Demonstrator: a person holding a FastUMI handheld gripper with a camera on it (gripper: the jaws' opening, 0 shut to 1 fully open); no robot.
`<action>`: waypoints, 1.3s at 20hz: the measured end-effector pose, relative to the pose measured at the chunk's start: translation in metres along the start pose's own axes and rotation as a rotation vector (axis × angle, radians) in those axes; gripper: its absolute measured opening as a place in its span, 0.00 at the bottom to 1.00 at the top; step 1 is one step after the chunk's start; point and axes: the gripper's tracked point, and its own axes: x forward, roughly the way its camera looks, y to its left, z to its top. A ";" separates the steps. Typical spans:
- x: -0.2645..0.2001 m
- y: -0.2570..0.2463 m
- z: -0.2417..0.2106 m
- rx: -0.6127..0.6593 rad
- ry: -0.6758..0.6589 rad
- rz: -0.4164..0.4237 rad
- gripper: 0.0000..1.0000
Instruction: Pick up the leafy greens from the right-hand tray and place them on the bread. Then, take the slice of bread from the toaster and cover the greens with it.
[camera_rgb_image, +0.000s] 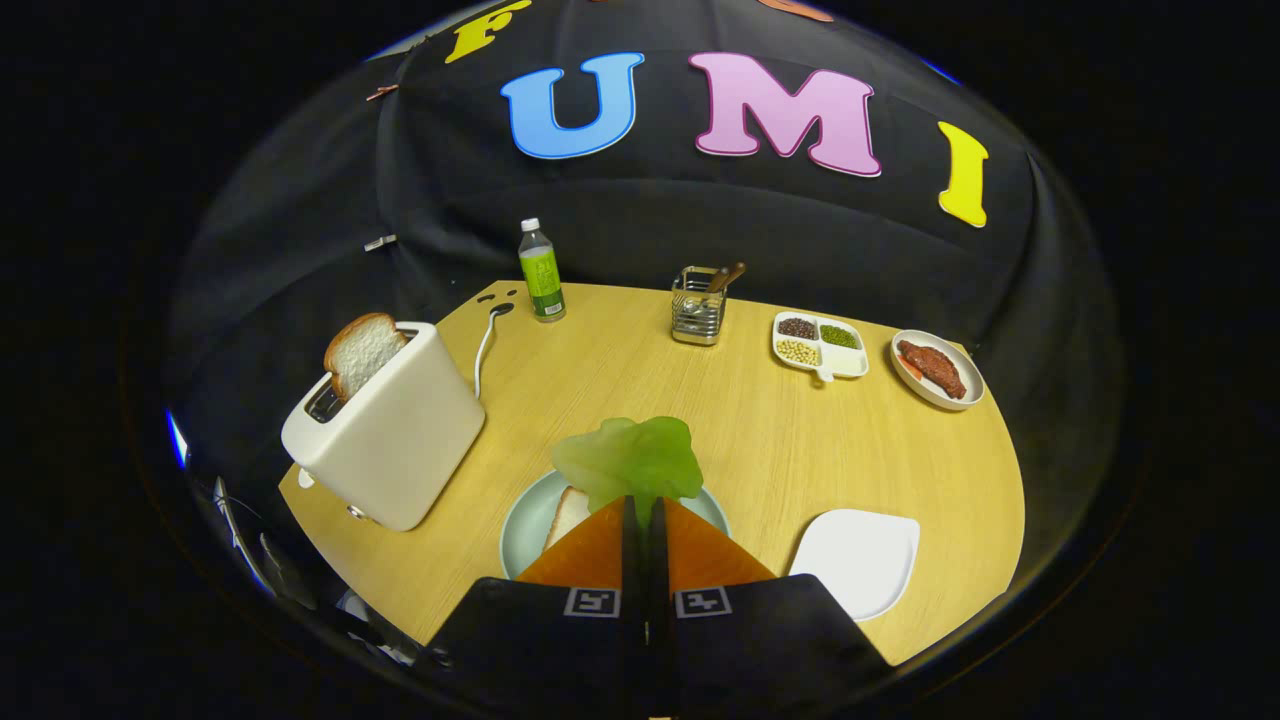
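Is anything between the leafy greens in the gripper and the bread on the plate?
Nothing visible does. The gripper is shut on the leafy greens, which hang just over the bread on the plate. The toaster stands off to one side.

I see a tabletop (800, 440) of pale wood grain with a smooth matt finish. The toaster (390, 440) at the near left has a smooth satin shell, plastic by the look, and the bread slice (362, 350) standing in it shows a rough, porous crumb. The leafy greens (632, 460) pinched in my claw (645, 510) look waxy and slightly translucent, like moulded plastic. The tray (860, 560) at the near right is smooth, glossy white. The far caddy (698, 305) is shiny metal wire; the bottle (541, 270) is clear plastic. The wall is matt cloth.
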 end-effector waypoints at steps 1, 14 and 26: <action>0.006 0.006 -0.005 -0.011 0.011 0.004 0.05; 0.051 0.015 -0.046 -0.079 0.140 -0.024 0.25; 0.044 0.035 -0.033 -0.053 0.116 -0.005 1.00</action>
